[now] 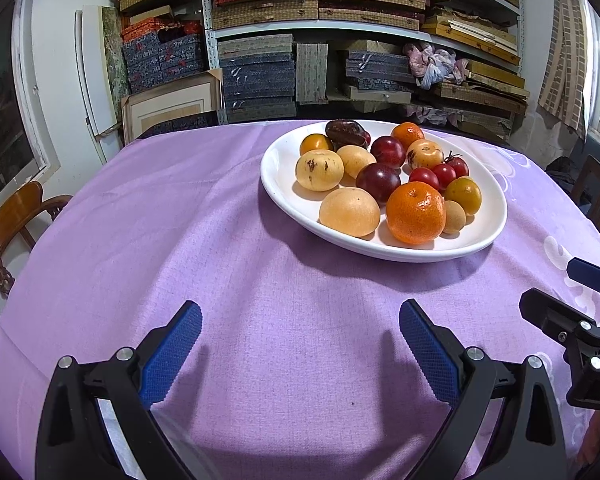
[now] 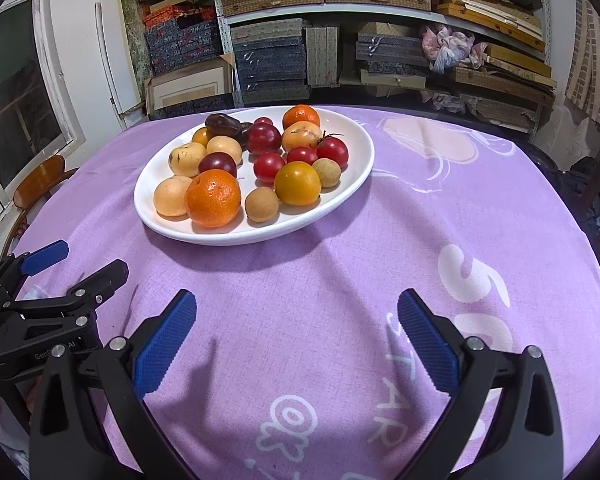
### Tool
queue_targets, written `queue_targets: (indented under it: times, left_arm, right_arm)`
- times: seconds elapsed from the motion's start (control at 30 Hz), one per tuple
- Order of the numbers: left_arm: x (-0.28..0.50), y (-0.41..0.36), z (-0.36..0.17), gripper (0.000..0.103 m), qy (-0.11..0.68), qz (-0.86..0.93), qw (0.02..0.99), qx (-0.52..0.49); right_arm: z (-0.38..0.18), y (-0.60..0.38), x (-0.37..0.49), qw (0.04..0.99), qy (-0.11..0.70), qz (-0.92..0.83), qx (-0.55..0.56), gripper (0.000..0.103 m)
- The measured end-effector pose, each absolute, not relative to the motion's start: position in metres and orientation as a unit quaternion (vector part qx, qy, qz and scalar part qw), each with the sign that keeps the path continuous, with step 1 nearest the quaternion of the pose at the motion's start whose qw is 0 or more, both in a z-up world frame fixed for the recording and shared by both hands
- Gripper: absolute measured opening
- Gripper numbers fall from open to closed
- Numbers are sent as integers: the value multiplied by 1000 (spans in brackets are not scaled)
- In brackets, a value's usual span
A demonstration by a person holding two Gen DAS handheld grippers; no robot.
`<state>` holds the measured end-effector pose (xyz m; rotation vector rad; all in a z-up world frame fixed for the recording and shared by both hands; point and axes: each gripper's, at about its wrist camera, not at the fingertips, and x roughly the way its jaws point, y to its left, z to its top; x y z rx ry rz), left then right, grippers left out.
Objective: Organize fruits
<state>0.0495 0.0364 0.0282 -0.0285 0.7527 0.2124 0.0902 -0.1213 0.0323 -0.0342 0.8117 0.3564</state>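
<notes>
Two grippers hover low over the near edge of the worktop, side by side. The left gripper (image 1: 300, 344) has its blue-padded fingers (image 1: 172, 354) spread wide with nothing between them, and the right gripper (image 2: 296, 334) likewise stands with its fingers (image 2: 164, 344) parted and empty. A purple tablecloth (image 1: 228, 240) covers the worktop, bearing white printed letters and shapes toward the right edge.

Beyond the grippers, toward the far edge, sits one white oval plate (image 2: 352, 152), its long axis running from the near left toward the far right in the right wrist view. All the fruit lies on it, in a loose cluster, many pieces touching.

Nearest lie one large orange mandarin (image 2: 213, 198), one pale round peach-coloured fruit (image 2: 171, 196) touching its left side, and one small tan round fruit (image 2: 262, 204) just to its right. Behind these are one yellow-orange fruit (image 2: 298, 183), a second small tan fruit (image 2: 327, 172), four red cherry tomatoes (image 2: 269, 167), two dark red plums (image 2: 217, 164) and three yellowish fruits with brown blemishes (image 2: 187, 159). Farthest back are a second mandarin (image 2: 301, 116), one small yellow-orange fruit (image 2: 201, 136) and one dark brown oblong fruit (image 2: 222, 123) lying roughly along the plate's far rim.
</notes>
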Motion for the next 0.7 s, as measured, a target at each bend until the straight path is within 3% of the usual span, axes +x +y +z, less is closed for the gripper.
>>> queue_targets:
  times: [0.7]
  left_arm:
    - [50, 35, 27, 100, 368, 103, 924, -11]
  right_arm:
    - [32, -121, 90, 903, 394, 173, -17, 99]
